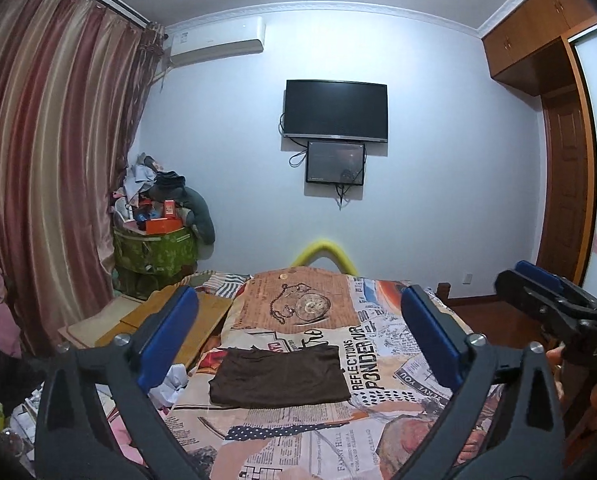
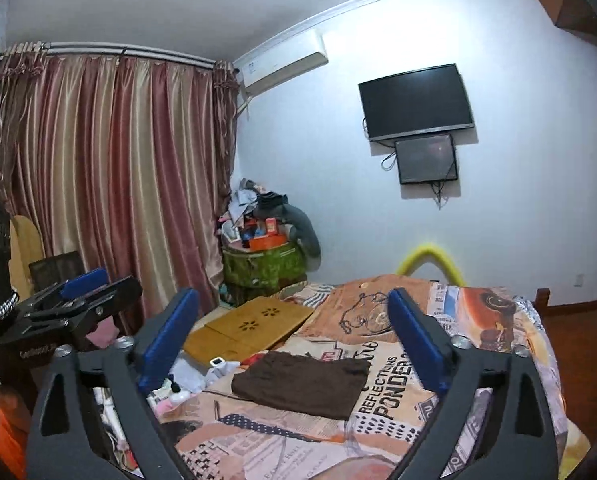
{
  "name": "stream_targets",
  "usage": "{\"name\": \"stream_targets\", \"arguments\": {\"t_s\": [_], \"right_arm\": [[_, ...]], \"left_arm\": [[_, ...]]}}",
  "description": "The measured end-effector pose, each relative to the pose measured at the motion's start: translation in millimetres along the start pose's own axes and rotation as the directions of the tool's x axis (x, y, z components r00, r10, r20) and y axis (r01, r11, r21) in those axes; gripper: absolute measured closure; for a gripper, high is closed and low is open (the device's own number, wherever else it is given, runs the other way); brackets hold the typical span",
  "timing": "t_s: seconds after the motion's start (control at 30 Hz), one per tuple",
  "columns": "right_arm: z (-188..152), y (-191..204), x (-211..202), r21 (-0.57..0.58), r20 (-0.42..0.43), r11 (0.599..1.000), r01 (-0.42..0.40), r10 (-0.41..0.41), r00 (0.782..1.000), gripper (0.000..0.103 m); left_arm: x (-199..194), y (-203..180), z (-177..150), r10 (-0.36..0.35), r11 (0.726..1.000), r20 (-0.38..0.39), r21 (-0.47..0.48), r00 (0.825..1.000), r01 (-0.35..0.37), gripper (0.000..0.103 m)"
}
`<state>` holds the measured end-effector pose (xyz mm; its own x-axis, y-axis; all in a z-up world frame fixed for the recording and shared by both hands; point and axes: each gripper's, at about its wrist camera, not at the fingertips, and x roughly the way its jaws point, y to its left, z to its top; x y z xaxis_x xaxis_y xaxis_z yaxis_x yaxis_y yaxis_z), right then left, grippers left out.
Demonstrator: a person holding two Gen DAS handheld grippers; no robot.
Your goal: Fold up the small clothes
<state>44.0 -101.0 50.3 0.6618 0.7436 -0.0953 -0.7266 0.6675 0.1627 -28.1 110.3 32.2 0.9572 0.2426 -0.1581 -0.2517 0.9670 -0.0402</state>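
A dark brown garment (image 1: 280,377) lies folded into a flat rectangle on the patterned bedspread (image 1: 378,412). It also shows in the right wrist view (image 2: 304,384). My left gripper (image 1: 298,312) is open and empty, held above and in front of the garment. My right gripper (image 2: 294,312) is open and empty too, raised above the bed. The right gripper shows at the right edge of the left wrist view (image 1: 538,284). The left gripper shows at the left of the right wrist view (image 2: 86,288).
A wooden lap board (image 2: 250,326) lies left of the bed beside loose clutter. A green storage box (image 1: 154,254) piled with things stands in the corner by the curtain (image 1: 46,184). A TV (image 1: 335,110) hangs on the far wall. A wardrobe (image 1: 554,128) stands at right.
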Motion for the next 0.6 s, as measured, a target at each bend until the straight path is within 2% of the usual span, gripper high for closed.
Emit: {"name": "stream_targets", "arguments": {"t_s": [0.6], "right_arm": [[-6.4,9.7,-10.1,-0.020,0.001,0.999,0.030,-0.030,1.000,0.000]], "left_arm": [[-3.7,2.6,-7.5,-0.019,1.000,-0.019,-0.018,1.000,0.018,0.000]]}}
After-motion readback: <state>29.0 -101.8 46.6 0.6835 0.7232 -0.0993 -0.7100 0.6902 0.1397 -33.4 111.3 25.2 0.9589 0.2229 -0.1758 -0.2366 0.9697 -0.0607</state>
